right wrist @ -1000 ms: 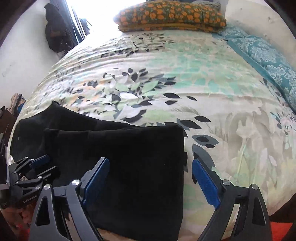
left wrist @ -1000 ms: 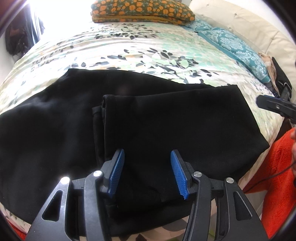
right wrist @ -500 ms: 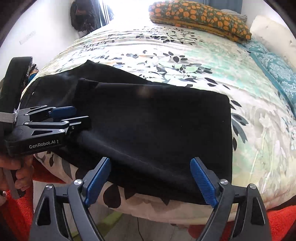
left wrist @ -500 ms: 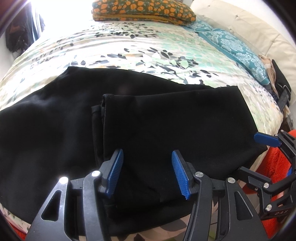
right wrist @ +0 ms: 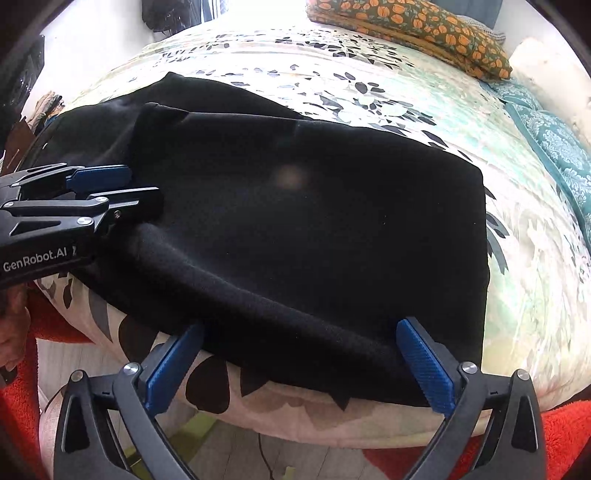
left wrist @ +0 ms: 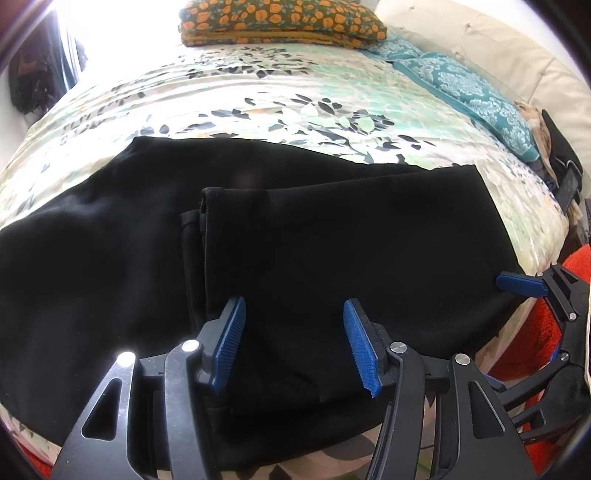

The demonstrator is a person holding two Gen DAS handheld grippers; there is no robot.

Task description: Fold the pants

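The black pants [left wrist: 332,236] lie on the floral bedspread [left wrist: 295,92], folded over on themselves, with a folded edge [left wrist: 203,206] running down the middle. They also show in the right wrist view [right wrist: 314,221]. My left gripper [left wrist: 291,343] is open, its blue pads over the near edge of the folded layer. My right gripper [right wrist: 299,365] is open wide at the pants' near edge over the side of the bed. The left gripper shows in the right wrist view [right wrist: 122,184], and the right gripper shows in the left wrist view [left wrist: 521,286].
An orange-patterned folded blanket [left wrist: 280,20] lies at the far end of the bed. Teal pillows [left wrist: 469,92] line the right side by a cream headboard [left wrist: 498,48]. An orange-red rug [right wrist: 569,435] covers the floor beside the bed.
My right gripper has swung from over the bed to the near side edge, close to the pants' fold. My left gripper has barely moved.
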